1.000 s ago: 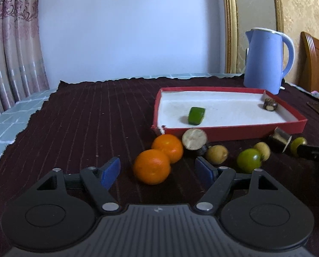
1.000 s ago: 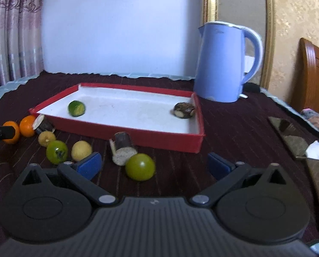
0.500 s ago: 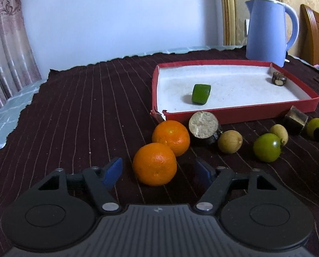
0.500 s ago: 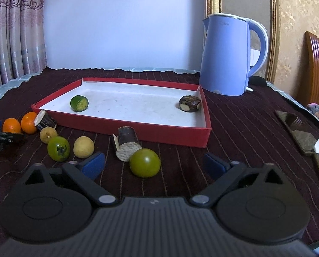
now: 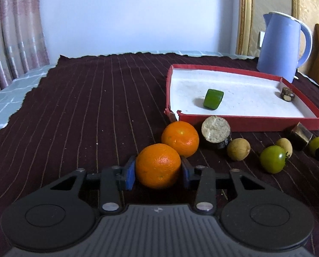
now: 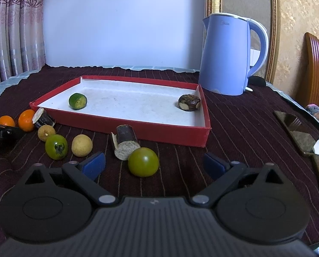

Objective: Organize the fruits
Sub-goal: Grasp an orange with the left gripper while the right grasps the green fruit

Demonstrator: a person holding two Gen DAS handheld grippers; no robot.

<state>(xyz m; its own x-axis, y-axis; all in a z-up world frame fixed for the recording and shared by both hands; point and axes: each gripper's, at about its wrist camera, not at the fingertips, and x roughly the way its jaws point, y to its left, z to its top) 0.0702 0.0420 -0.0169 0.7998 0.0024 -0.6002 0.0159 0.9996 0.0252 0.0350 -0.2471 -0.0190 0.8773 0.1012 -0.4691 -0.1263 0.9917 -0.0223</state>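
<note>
The left gripper (image 5: pixel 158 172) has just been closing, something between its pads; the right gripper (image 6: pixel 154 165) gapes wide.

We're in a home, a lived-in room: patterned curtains (image 6: pixel 14 27) hang at the left, gold textured wallpaper (image 6: pixel 298 10) covers the right wall, a carved wooden chair (image 6: pixel 318 68) stands by, and a blue electric kettle (image 6: pixel 228 53) sits on the cloth-covered desk (image 5: pixel 84 107).

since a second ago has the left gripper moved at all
Yes. The left gripper has moved forward toward the red tray, and its jaws have just been closing, blue pads now against the near orange.
</note>
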